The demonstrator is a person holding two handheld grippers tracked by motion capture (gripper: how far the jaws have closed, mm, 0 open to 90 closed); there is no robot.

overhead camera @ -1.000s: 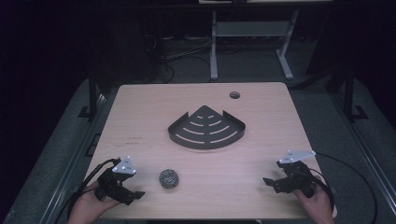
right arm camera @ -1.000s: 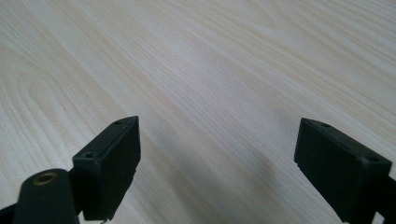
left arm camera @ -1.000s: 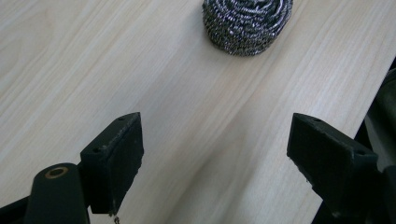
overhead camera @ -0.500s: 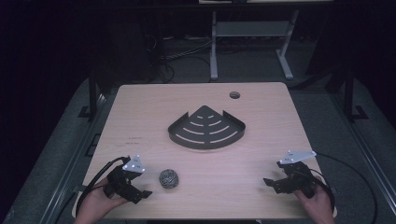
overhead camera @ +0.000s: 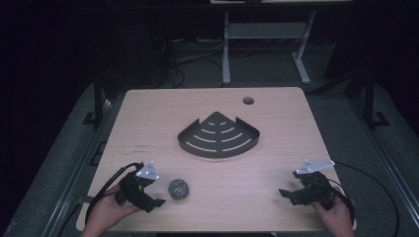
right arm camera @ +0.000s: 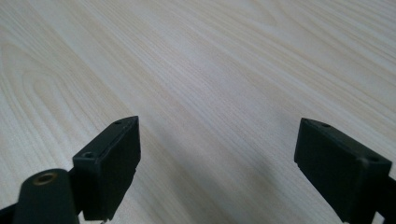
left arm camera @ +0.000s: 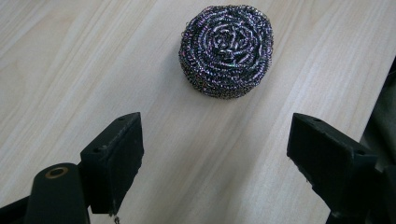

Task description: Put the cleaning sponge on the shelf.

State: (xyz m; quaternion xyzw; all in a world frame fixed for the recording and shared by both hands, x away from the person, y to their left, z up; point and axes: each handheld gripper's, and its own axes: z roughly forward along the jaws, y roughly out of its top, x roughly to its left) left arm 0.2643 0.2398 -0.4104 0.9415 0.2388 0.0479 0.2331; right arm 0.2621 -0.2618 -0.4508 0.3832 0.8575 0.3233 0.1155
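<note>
While spread wide, the left tool [left arm camera: 215, 154] faces the scourer [left arm camera: 226, 50] just ahead.

High view overlooks the table [overhead camera: 148, 123]; gripper views skim it closely.

The left gripper [overhead camera: 157, 196] sits low at the near left, held in the person's left hand [overhead camera: 106, 213], jaws spread wide. The right gripper [overhead camera: 289, 194], in the right hand [overhead camera: 337, 215], also gapes wide.
</note>
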